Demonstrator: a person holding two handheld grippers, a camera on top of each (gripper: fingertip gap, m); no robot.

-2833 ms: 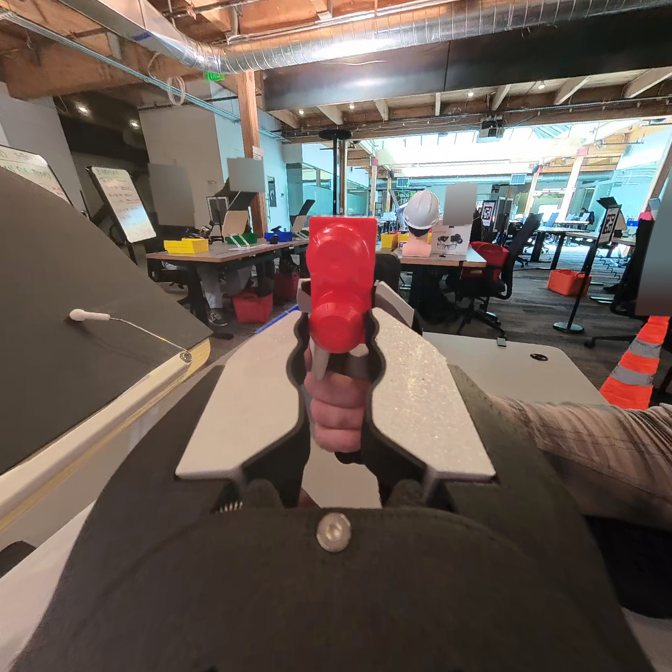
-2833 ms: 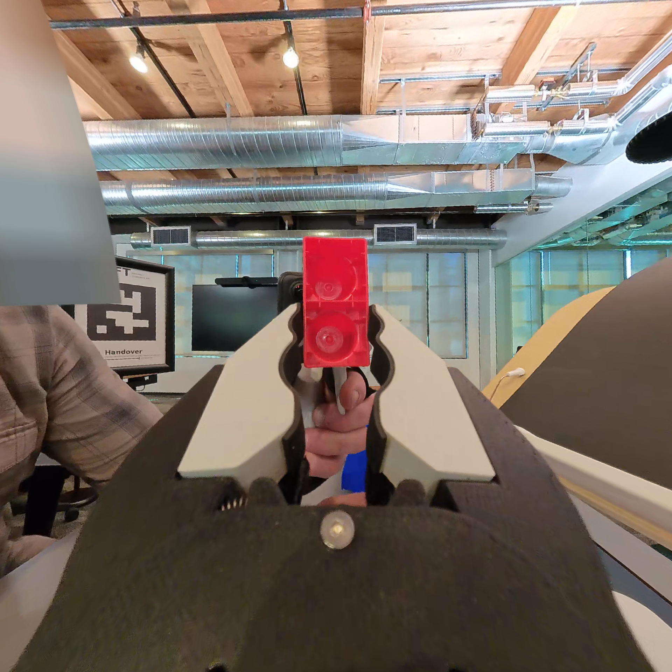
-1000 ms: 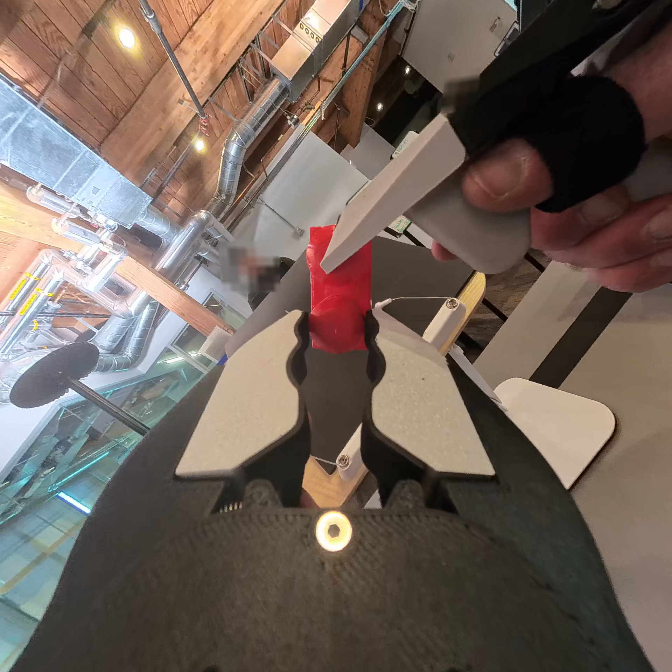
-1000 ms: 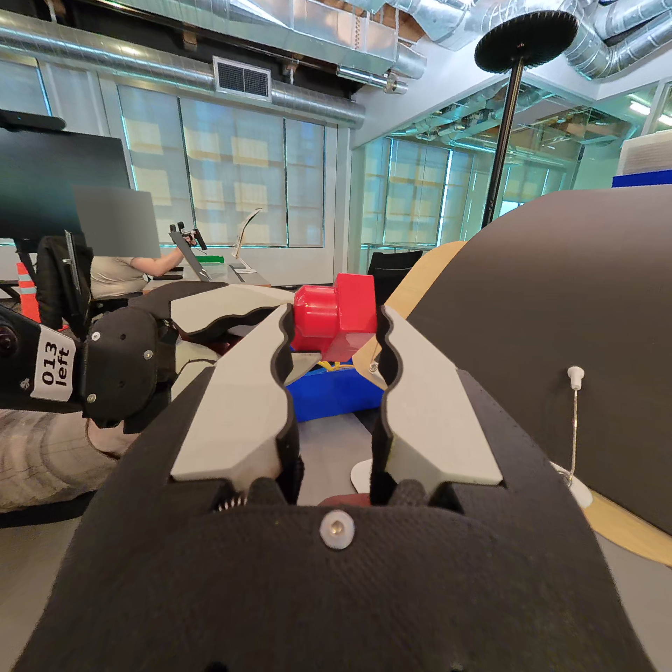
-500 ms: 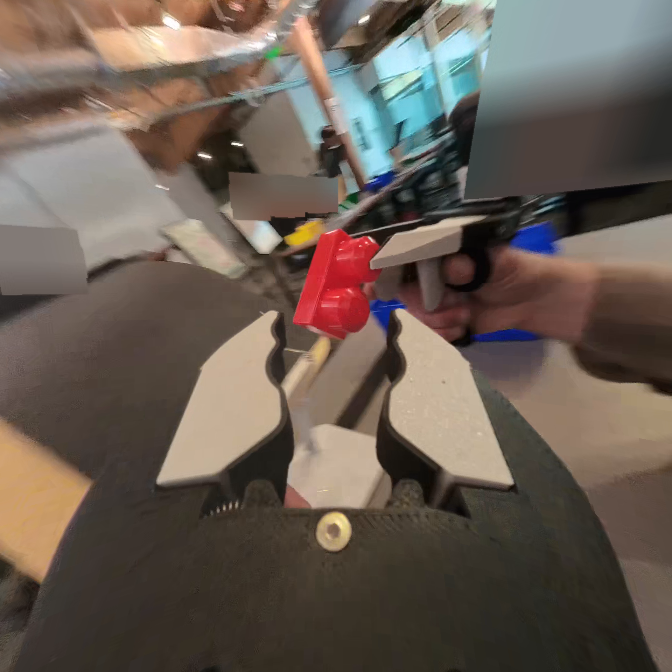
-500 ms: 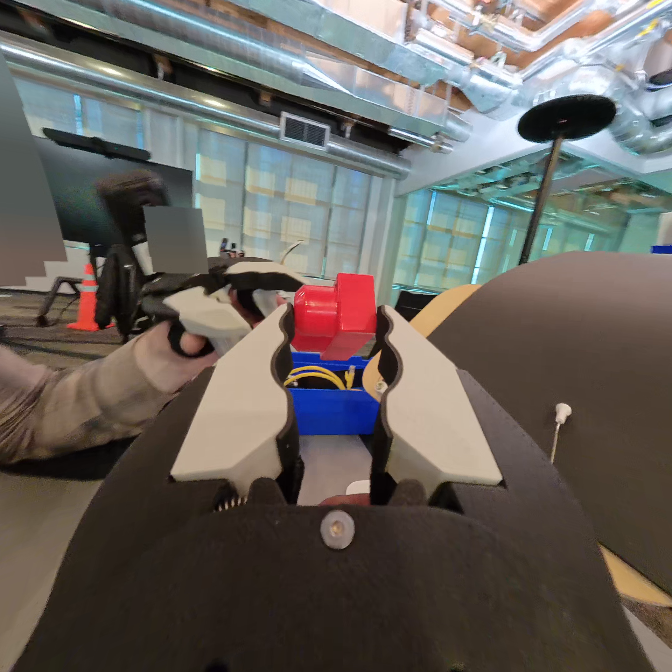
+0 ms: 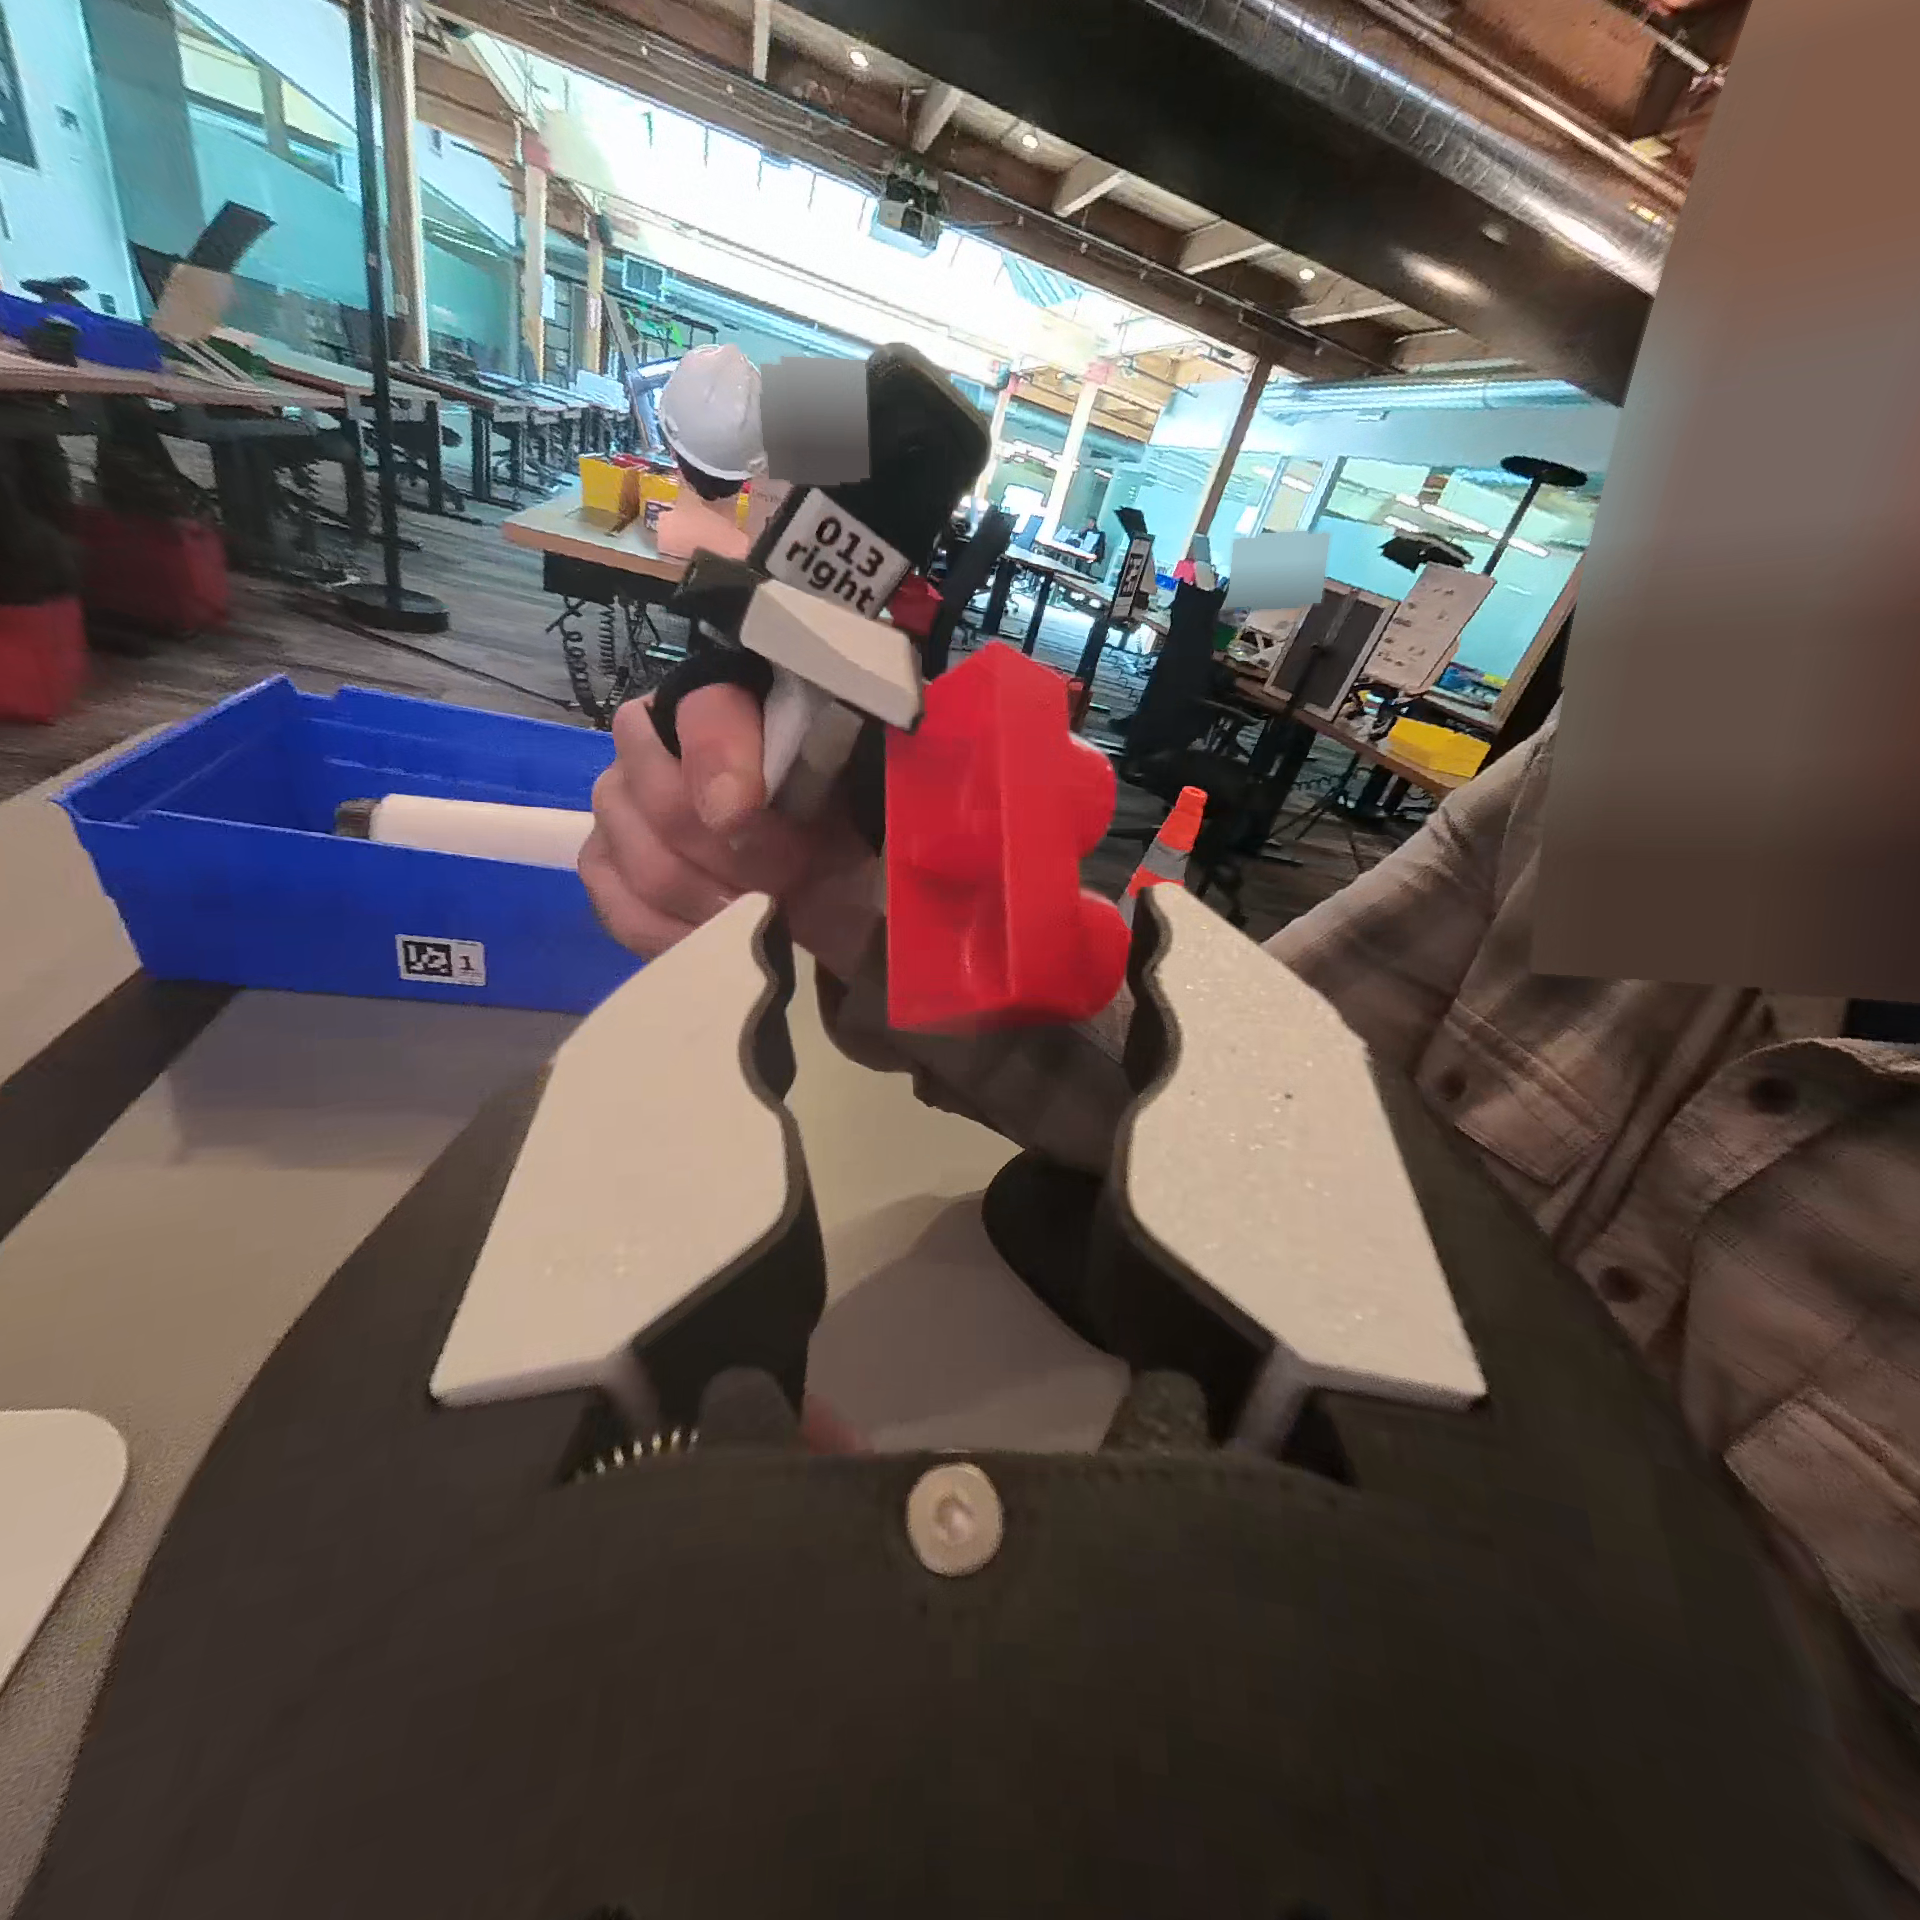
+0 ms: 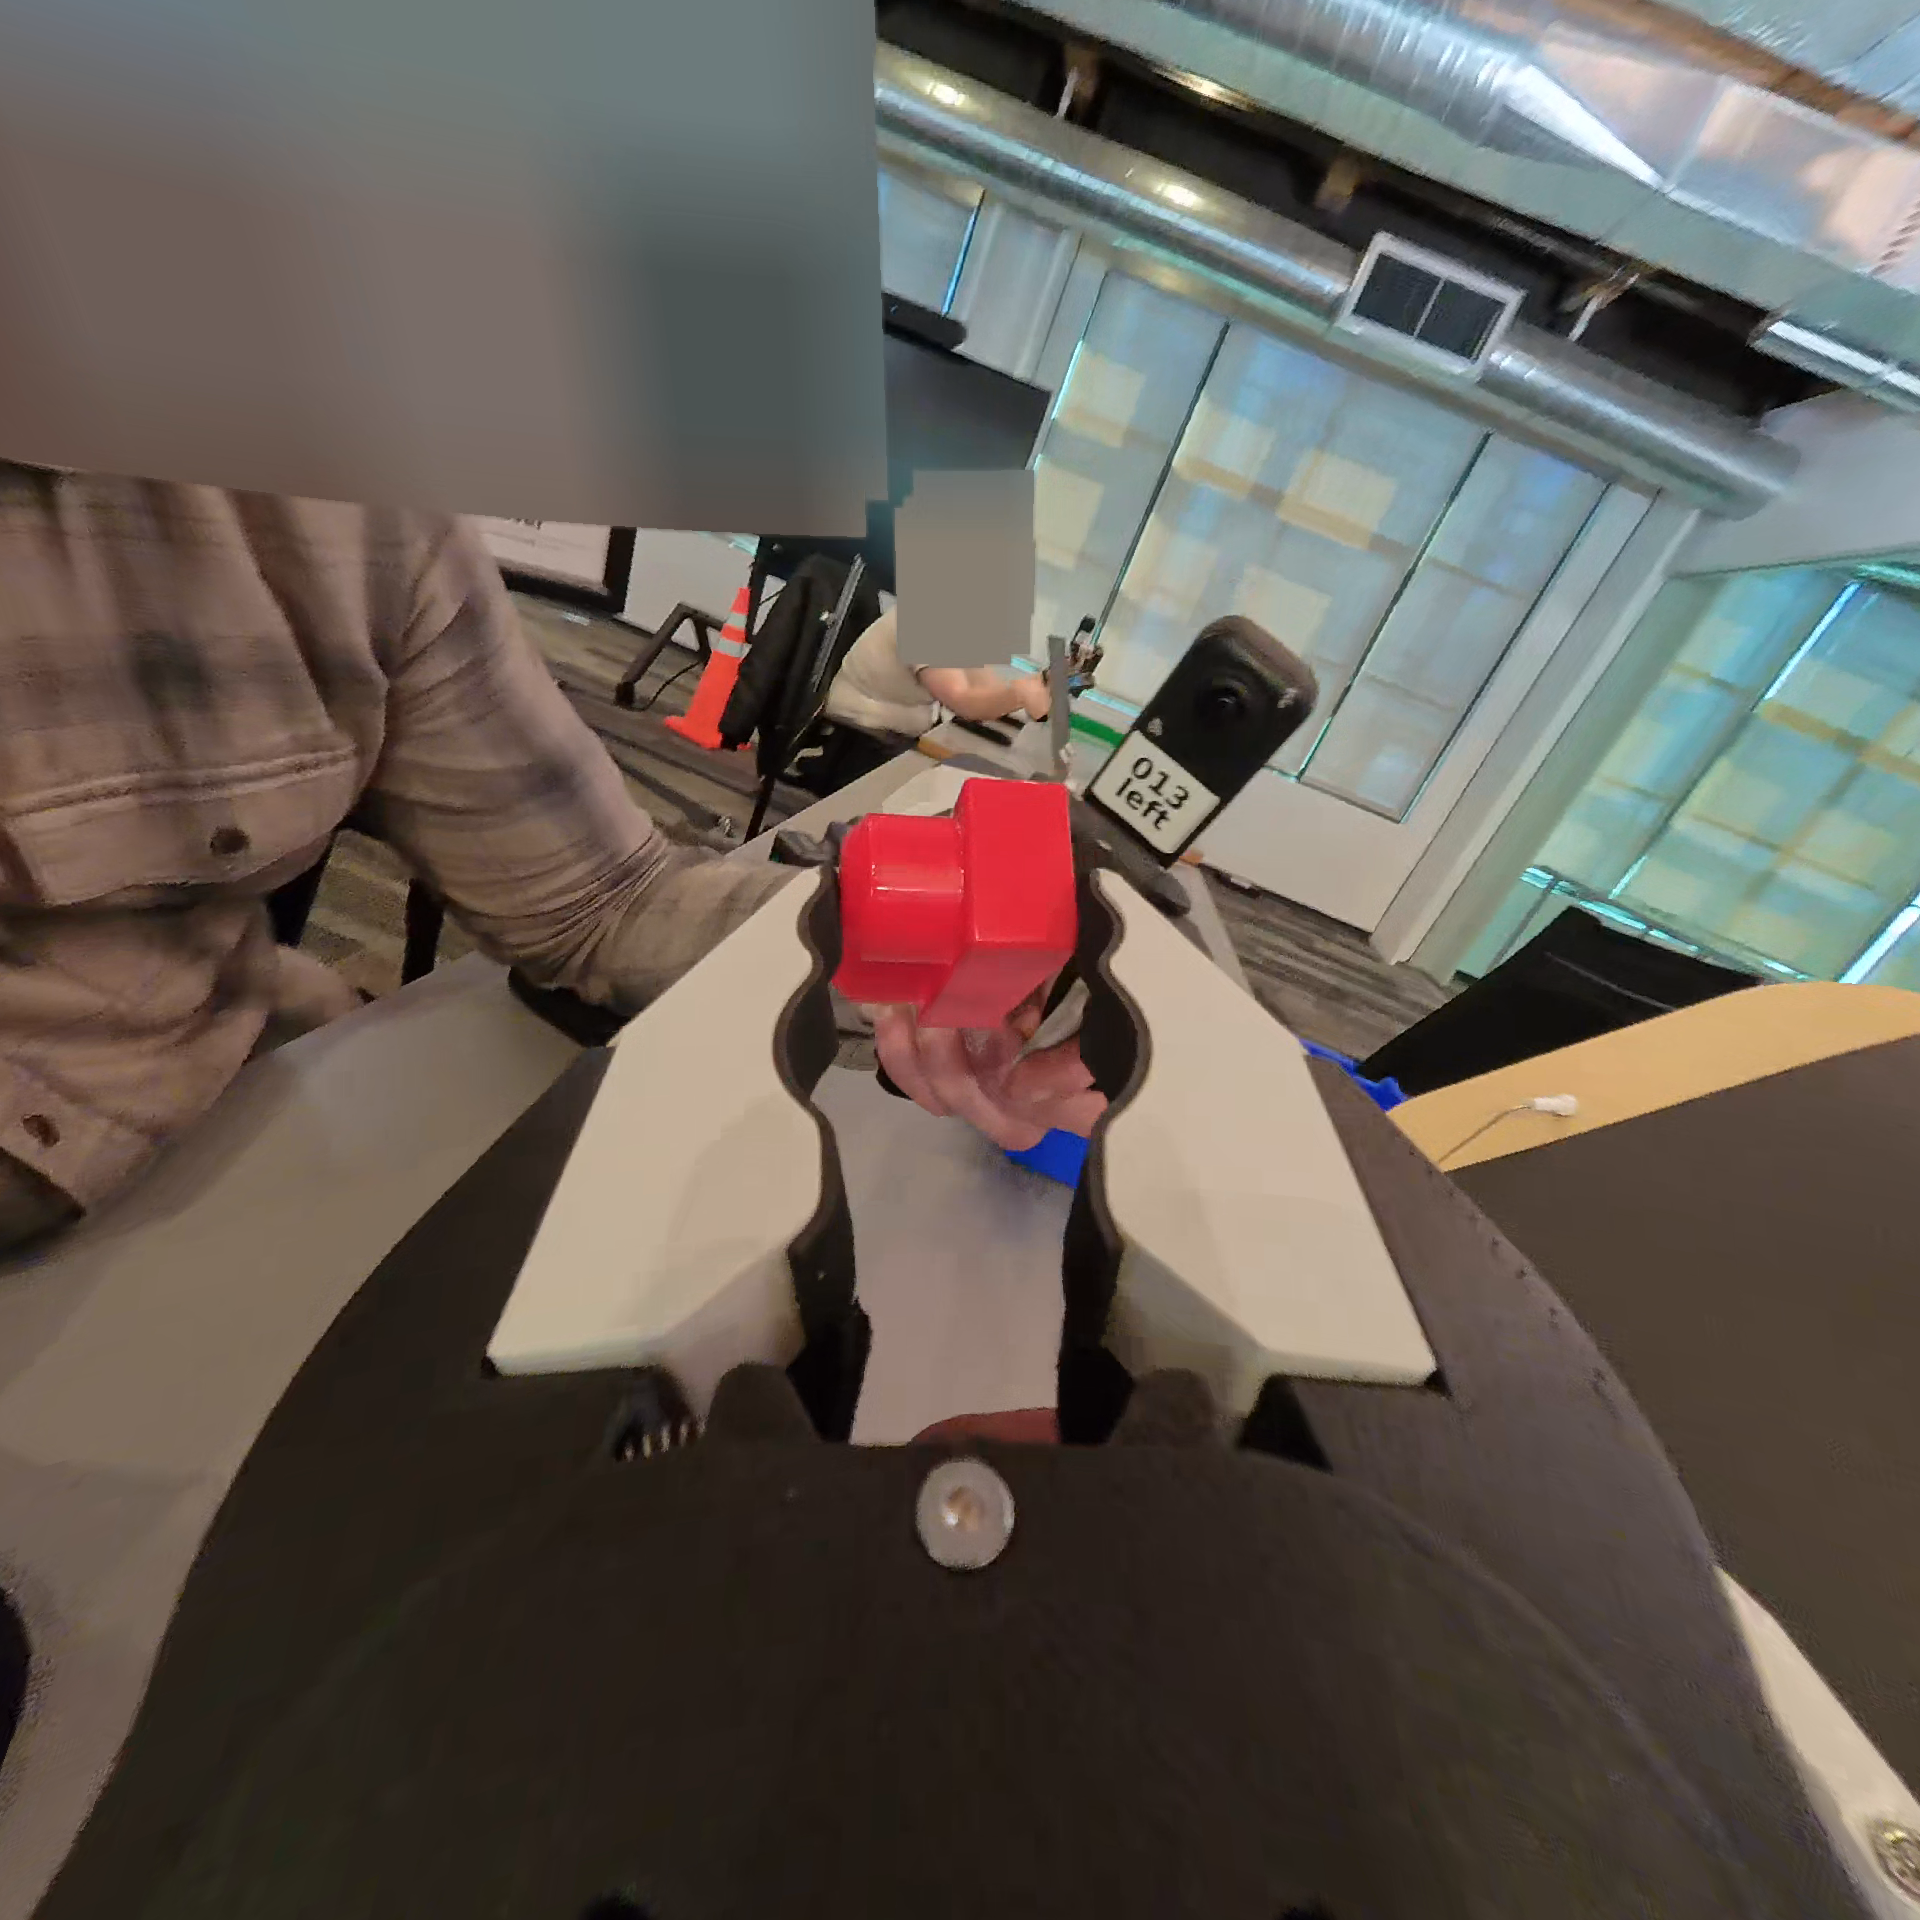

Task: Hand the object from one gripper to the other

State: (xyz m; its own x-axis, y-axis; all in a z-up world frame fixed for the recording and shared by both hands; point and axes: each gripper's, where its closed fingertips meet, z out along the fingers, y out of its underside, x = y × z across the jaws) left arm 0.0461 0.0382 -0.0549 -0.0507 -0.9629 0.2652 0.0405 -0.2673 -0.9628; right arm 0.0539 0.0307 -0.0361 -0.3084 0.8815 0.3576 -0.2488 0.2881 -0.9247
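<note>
The red block (image 8: pixel 956 899) sits pinched between the fingertips of the right gripper (image 8: pixel 956 925), its round studs facing the inner side of one finger and its flat body against the other. One second ago the left gripper (image 7: pixel 956 935) was the one clamping the block while the right one closed in from the side; half a second ago its fingers had already spread and let go. Now, in the left wrist view, those fingers stand wide apart and hold nothing, with the red block (image 7: pixel 997 842) just beyond their tips, nearer the right-hand tip though contact cannot be made out there. The right gripper (image 7: pixel 862 665) shows above the block there, with the person's hand (image 7: pixel 707 821) wrapped around its handle just beside the block. Behind that hand and the block, a blue bin (image 7: pixel 312 831) with a white roll (image 7: pixel 478 826) inside rests on the table (image 7: pixel 260 1122). Since the block has changed holders, the handover itself looks done; what likely remains is for the left gripper to draw clear without nudging the block.
</note>
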